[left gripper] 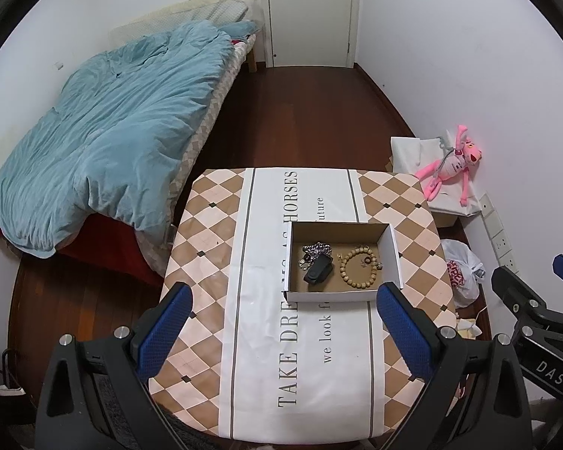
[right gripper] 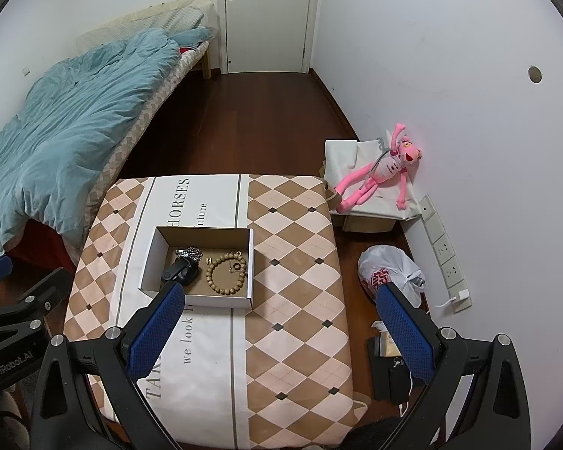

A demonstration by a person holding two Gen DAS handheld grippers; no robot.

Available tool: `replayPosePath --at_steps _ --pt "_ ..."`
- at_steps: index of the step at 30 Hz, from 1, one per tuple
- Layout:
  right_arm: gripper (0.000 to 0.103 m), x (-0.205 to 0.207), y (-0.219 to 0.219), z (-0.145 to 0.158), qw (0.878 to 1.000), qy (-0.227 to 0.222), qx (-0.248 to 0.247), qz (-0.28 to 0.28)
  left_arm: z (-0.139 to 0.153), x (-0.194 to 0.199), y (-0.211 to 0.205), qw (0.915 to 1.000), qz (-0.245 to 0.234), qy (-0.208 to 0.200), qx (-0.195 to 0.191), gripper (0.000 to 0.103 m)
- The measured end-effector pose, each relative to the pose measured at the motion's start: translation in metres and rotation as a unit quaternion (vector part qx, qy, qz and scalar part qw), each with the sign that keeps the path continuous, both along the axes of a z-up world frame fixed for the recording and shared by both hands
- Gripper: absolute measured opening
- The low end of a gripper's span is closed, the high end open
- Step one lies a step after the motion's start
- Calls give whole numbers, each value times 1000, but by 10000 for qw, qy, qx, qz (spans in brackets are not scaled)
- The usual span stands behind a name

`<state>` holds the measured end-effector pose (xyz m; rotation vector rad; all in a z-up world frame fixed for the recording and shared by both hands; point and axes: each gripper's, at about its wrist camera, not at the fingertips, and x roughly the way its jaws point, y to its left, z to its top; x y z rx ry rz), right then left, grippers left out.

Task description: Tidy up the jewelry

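Note:
An open white cardboard box [left gripper: 394,251] [right gripper: 150,258] sits on the table. Inside lie a silver chain necklace [left gripper: 317,249] [right gripper: 188,252], a black watch-like band [left gripper: 318,273] [right gripper: 179,270], a wooden bead bracelet [left gripper: 358,272] [right gripper: 225,273] and a small ring or earring [left gripper: 366,261] [right gripper: 237,265]. My left gripper [left gripper: 285,300] is open and empty, held above the table's near side, just short of the box. My right gripper [right gripper: 281,302] is open and empty, above the table's right part, its left finger [right gripper: 157,322] overlapping the box's near corner.
The table [left gripper: 206,232] [right gripper: 292,232] has a checked cloth with printed text. A bed with a blue duvet [left gripper: 112,123] is at left. A pink plush toy [right gripper: 379,168], a white plastic bag [right gripper: 390,273], wall sockets [right gripper: 443,247] and dark items on the floor [right gripper: 386,371] are at right.

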<state>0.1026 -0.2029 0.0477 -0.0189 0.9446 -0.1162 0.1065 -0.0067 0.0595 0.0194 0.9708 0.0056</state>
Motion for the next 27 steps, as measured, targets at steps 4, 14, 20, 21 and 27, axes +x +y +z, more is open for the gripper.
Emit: replayPosePath --at_steps 4,14,20,21,27 --pt "103 0 0 0 10000 4 -4 -6 0 0 3 10000 38 -7 1 100" --pt "103 -1 1 0 10000 17 16 19 0 0 2 10000 33 -30 5 100" --pt "103 0 1 0 10000 0 12 27 1 0 1 10000 26 -42 7 100" --pt "103 0 1 0 10000 8 11 30 1 0 1 10000 27 -37 5 100" --pt "103 0 2 1 10000 6 18 30 3 0 -1 10000 18 -30 -6 100"
